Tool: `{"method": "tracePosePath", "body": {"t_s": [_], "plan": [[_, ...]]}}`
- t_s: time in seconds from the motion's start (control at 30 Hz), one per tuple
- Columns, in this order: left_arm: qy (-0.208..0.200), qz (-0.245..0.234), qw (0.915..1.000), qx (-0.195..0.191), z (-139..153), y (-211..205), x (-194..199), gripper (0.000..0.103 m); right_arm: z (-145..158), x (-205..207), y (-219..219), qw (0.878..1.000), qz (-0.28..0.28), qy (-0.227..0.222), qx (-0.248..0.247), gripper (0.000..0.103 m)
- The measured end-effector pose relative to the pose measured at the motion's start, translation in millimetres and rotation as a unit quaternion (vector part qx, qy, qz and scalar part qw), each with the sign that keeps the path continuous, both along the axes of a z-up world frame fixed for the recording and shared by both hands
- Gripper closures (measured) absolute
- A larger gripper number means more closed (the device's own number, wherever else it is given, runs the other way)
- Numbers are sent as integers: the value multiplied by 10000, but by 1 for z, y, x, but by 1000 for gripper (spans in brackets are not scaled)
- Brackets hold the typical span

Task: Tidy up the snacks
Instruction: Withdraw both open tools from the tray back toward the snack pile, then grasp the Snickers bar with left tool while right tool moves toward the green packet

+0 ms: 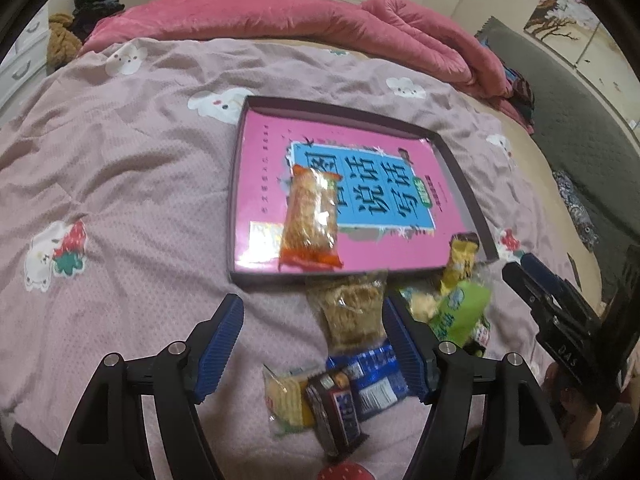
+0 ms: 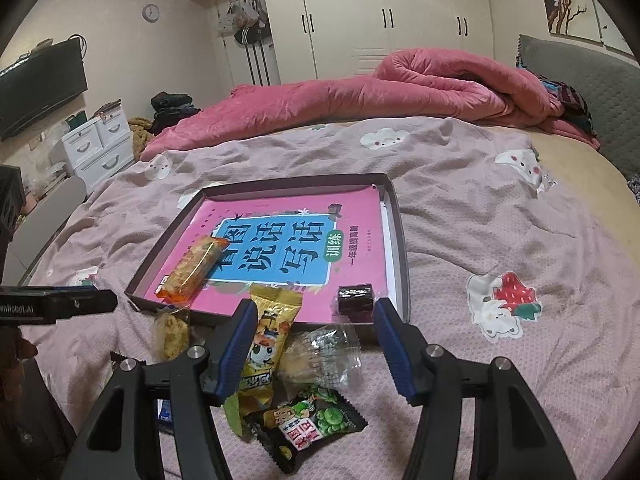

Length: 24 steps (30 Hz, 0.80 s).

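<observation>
Both claws, left claw [image 1: 314, 344] and right claw [image 2: 314, 346], gape empty; orange-wrapped snack [image 1: 310, 220] lies in tray [image 1: 460, 168].

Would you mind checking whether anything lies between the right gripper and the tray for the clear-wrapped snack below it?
Nothing visible blocks it. The right gripper is open over the clear-wrapped snack, which lies against the tray's low near wall; only that wall separates them.

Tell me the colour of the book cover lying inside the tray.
Pink with a blue panel, clearest in the right wrist view.

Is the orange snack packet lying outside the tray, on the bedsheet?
No, the orange snack packet lies inside the tray, on the pink book.
</observation>
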<state>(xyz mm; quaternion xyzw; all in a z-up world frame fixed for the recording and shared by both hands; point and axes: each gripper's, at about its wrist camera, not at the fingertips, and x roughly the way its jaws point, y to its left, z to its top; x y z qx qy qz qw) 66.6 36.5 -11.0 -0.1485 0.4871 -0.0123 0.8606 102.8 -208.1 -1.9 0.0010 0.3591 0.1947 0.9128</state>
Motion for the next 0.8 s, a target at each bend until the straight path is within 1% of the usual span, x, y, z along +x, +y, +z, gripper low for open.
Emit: {"method": "tracePosePath", "body": {"t_s": [0.4,0.53,0.67,0.73,0.8], "plan": [[256,-329,9991,110,-15,-20,-18,30,0,-13,8,9998,196,69,-26,43],[414,-445,9981,92,-22,-25,-27,30,-1,-18,13,9994,315,97,-53,43],[560,-508,9971,-19,-30,-27,-35,30,-2,-22,17,9991,398,133,-73,43],[652,-512,9964,-177,-35,-26,-40,30,-3,-25,18,9989,441,164,-80,43],[710,-480,9960,-242,-39,-26,-43,30,-4,-27,20,9985,498,193,-94,43]]}}
